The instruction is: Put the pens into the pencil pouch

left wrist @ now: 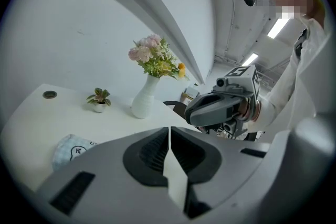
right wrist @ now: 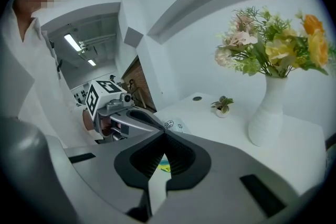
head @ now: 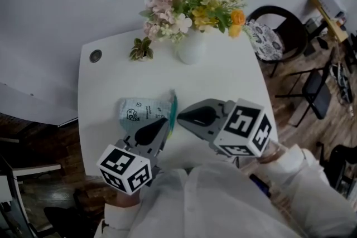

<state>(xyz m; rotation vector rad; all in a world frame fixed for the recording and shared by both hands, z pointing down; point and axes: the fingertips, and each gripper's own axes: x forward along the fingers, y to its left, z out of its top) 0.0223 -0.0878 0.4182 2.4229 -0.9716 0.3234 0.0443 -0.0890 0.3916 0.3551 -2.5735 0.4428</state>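
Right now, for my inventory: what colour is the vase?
White; the vase shows best in the right gripper view.

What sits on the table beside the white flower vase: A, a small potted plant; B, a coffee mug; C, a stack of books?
A: the small potted plant stands just left of the white vase in the head view.

Soft even indoor light, ceiling strip lights (right wrist: 72, 42) glowing, fisheye bending and dark vignette at edges
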